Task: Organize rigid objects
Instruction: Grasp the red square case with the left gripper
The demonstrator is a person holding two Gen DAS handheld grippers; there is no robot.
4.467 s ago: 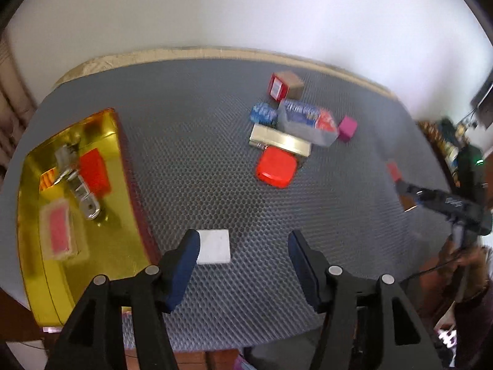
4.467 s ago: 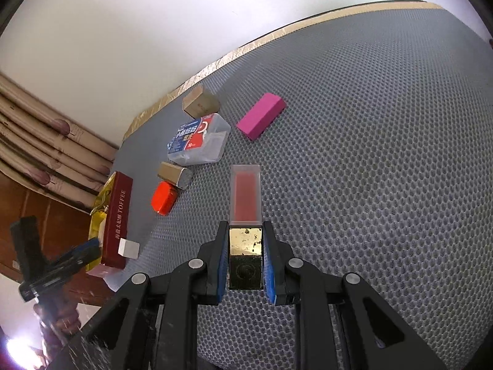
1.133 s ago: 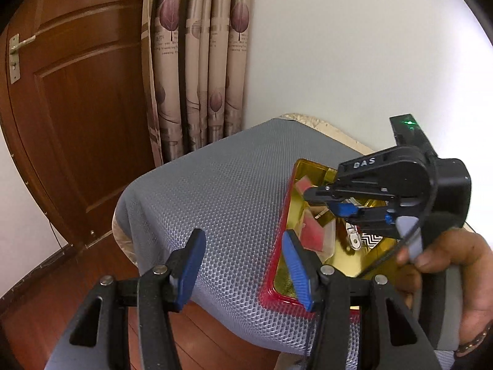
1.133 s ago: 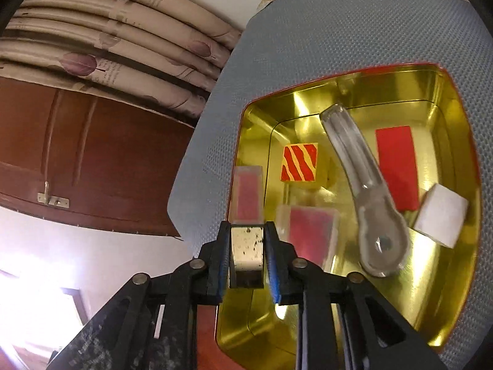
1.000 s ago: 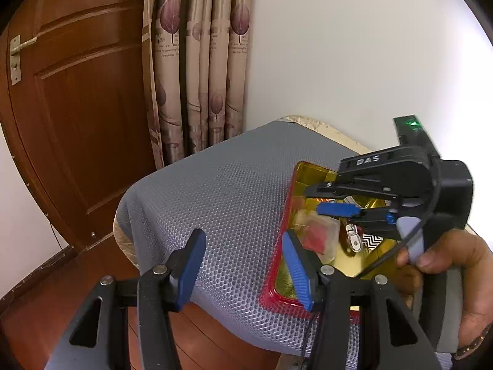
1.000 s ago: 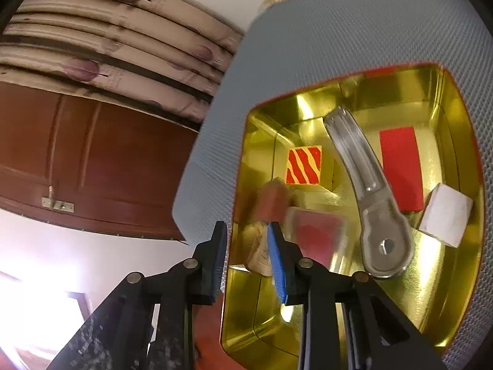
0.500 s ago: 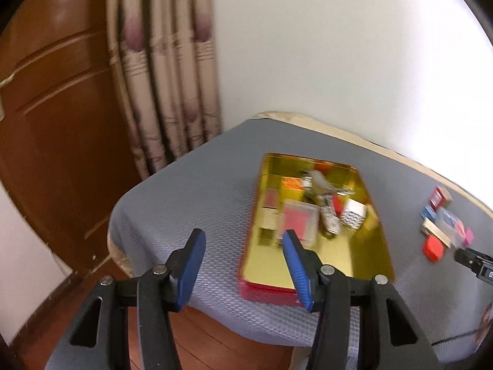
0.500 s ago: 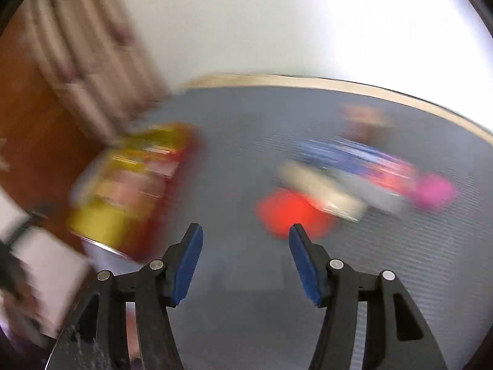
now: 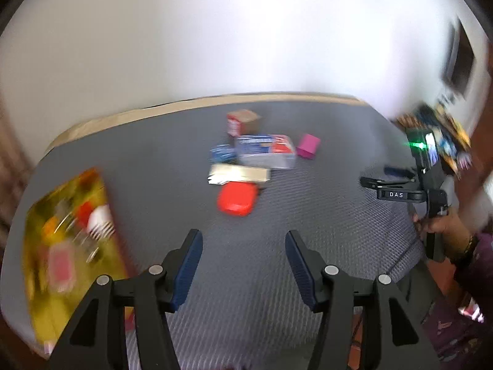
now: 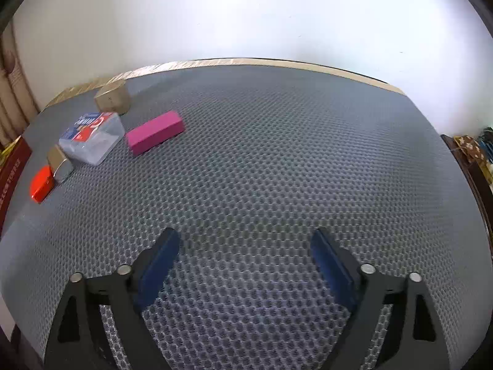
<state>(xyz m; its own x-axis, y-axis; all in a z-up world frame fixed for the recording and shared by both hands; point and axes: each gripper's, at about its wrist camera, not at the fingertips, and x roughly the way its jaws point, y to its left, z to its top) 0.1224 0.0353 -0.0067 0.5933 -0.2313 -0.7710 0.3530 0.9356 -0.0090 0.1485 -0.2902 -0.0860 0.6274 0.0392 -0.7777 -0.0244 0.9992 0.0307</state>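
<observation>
A gold tin tray (image 9: 40,289) with several small items in it lies at the left of the grey mat, blurred. A cluster of loose objects lies mid-mat: a red case (image 9: 236,198), a silver-gold bar (image 9: 238,174), a clear box with a blue and red label (image 9: 265,151), a pink block (image 9: 308,145), a brown box (image 9: 242,121). My left gripper (image 9: 243,266) is open and empty over the mat's near edge. My right gripper (image 10: 245,263) is open and empty; it also shows in the left wrist view (image 9: 386,183). The pink block (image 10: 155,132) lies far ahead-left of it.
The clear box (image 10: 91,137), the brown box (image 10: 112,98), the bar (image 10: 60,163) and the red case (image 10: 41,183) sit at the left in the right wrist view. The tin's red side (image 10: 10,172) is at the far left edge. A white wall backs the mat (image 10: 277,169).
My right gripper opened over the gold tray and let its small clear-and-red box fall in, then swung back over the mat. My left gripper turned from the tray toward the cluster.
</observation>
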